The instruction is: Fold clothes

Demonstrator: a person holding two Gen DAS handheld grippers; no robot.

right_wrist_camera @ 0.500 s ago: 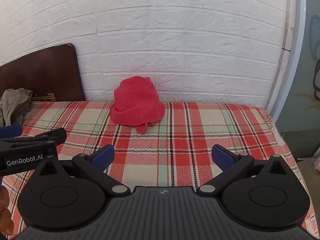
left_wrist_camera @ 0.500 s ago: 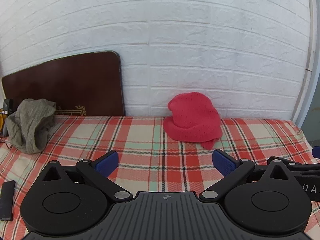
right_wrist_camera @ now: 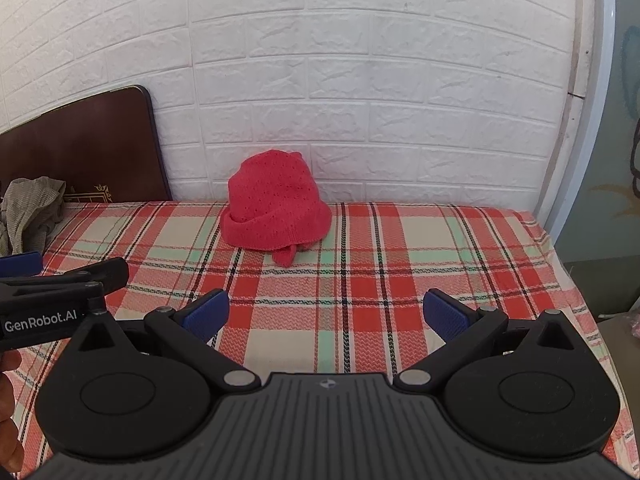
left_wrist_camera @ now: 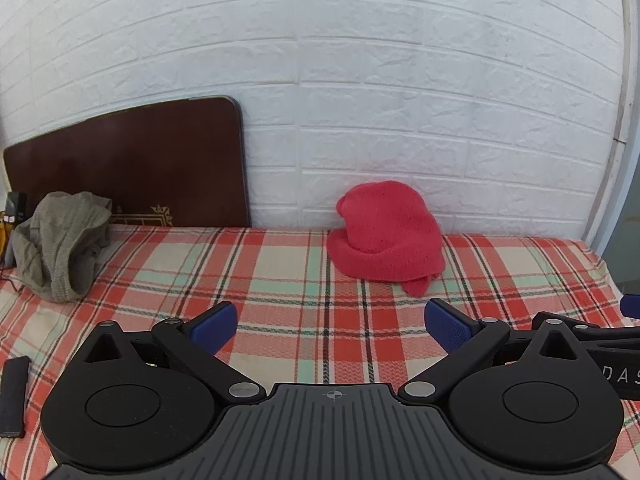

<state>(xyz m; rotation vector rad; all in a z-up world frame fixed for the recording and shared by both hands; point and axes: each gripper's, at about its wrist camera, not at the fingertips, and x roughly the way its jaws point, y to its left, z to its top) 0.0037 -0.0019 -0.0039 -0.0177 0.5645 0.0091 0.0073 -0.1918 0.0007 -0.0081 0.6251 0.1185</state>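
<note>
A crumpled red knit garment [left_wrist_camera: 386, 232] [right_wrist_camera: 276, 208] lies heaped against the white brick wall at the far side of the plaid bed cover [left_wrist_camera: 280, 276] [right_wrist_camera: 400, 248]. A bunched grey-green garment [left_wrist_camera: 64, 240] [right_wrist_camera: 30, 208] sits at the far left. My left gripper [left_wrist_camera: 331, 326] is open over the bare cover, well short of the red garment, with nothing between its blue pads. My right gripper [right_wrist_camera: 326, 316] is also open and empty, at about the same distance. The left gripper's side shows at the left edge of the right wrist view.
A dark brown board [left_wrist_camera: 132, 164] leans on the wall behind the grey-green garment. A small black device [left_wrist_camera: 14, 396] lies on the cover at the near left. The bed's right edge [right_wrist_camera: 560, 264] drops off beside a pale frame.
</note>
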